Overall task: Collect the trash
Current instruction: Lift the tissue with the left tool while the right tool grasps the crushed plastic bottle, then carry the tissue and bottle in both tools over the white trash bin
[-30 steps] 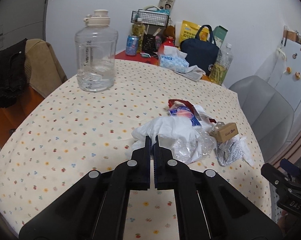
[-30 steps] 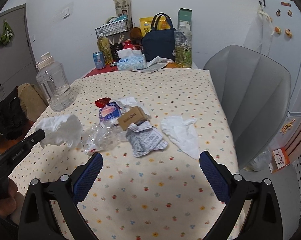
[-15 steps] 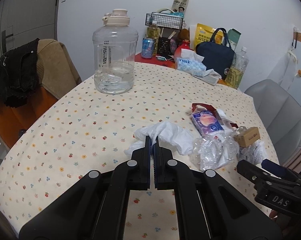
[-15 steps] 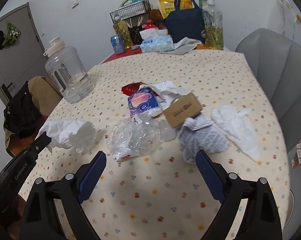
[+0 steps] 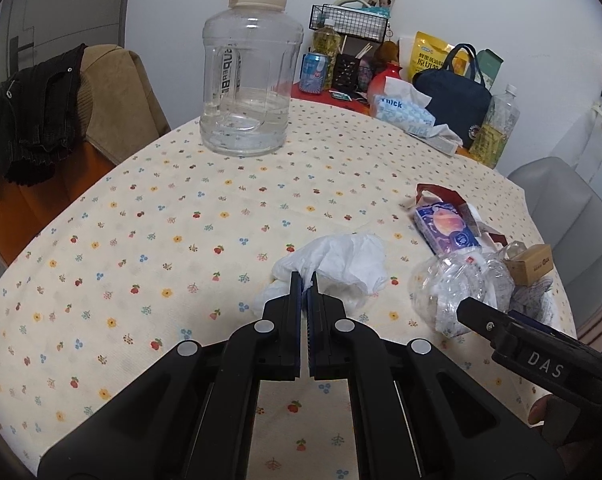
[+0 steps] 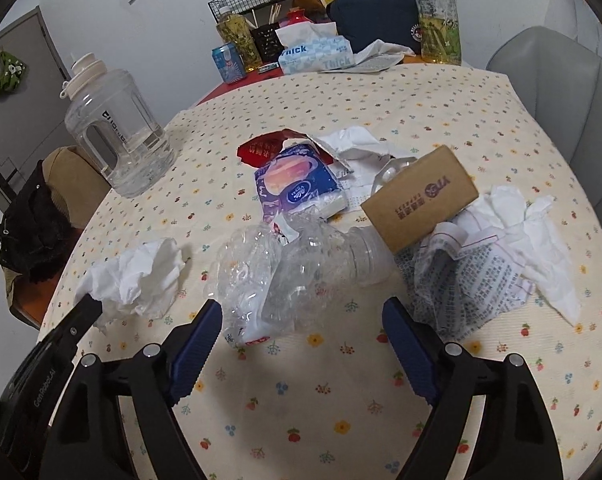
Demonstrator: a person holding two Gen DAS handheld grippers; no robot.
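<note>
My left gripper (image 5: pixel 304 280) is shut on a crumpled white tissue (image 5: pixel 341 260), which hangs low over the flowered tablecloth (image 5: pixel 161 240). The right wrist view shows that tissue (image 6: pixel 137 276) at the left, beside the left gripper (image 6: pixel 87 310). My right gripper (image 6: pixel 303 312) is open and its jaws are closing. A crushed clear plastic bottle (image 6: pixel 301 264) lies just ahead, its near end between the fingertips, untouched by the pads. Behind the bottle sit a brown cardboard box (image 6: pixel 421 196), a blue-purple wrapper (image 6: pixel 297 184), a red wrapper (image 6: pixel 265 148), printed paper (image 6: pixel 469 276) and another white tissue (image 6: pixel 533 240).
A big clear water jug (image 5: pixel 249 80) stands at the back left of the table. Along the far edge are a tissue box (image 6: pixel 317 54), a navy bag (image 6: pixel 377 12), bottles and a can. A grey chair (image 6: pixel 561 72) is at the right. A chair with dark clothes (image 5: pixel 41 112) is at the left.
Both grippers came lower and closer to the table. The right gripper moved in on the crushed bottle and its jaws narrowed. The left gripper stayed shut on the tissue.
</note>
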